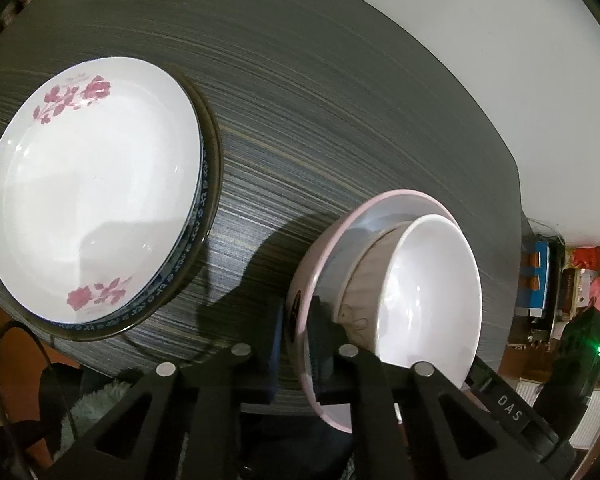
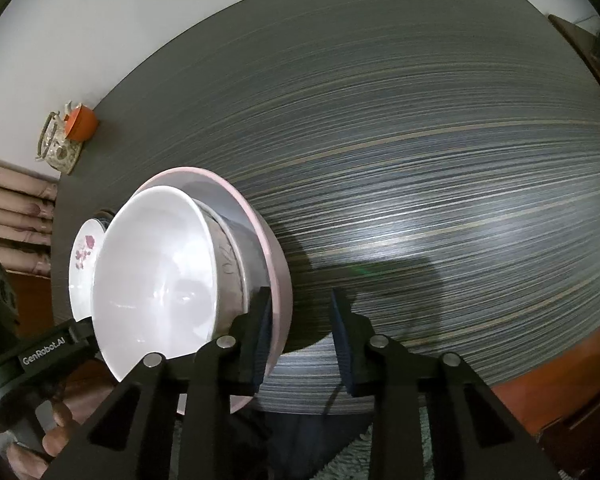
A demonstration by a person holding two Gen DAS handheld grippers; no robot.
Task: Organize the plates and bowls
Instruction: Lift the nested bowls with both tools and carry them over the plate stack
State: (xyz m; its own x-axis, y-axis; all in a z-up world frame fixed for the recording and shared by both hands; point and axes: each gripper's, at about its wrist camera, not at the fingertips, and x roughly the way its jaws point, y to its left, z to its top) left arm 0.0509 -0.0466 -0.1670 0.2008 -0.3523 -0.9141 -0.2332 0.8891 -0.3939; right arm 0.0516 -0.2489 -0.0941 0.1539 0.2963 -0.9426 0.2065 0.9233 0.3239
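Our left gripper (image 1: 296, 344) is clamped on the pink bowl's (image 1: 300, 280) rim, the white bowl (image 1: 428, 292) nested just right of its jaws. Our right gripper (image 2: 300, 340) gapes empty, the pink rim touching its left pad. The 2 bowls look glazed, slippery and breakable, so we'd grip rims squarely. The plates (image 1: 92, 192) lie left, on the table (image 1: 340, 100).

A dark table (image 2: 420, 184) with fine grey and beige stripes is seen, with rounded corners. A stack of plates (image 1: 100, 200) is placed on it; the top plate is white with pink flowers, and a blue-patterned rim is seen under it. A pink bowl (image 2: 278, 276) is placed near the front edge. At a far corner, an orange cup (image 2: 81, 122) is placed.
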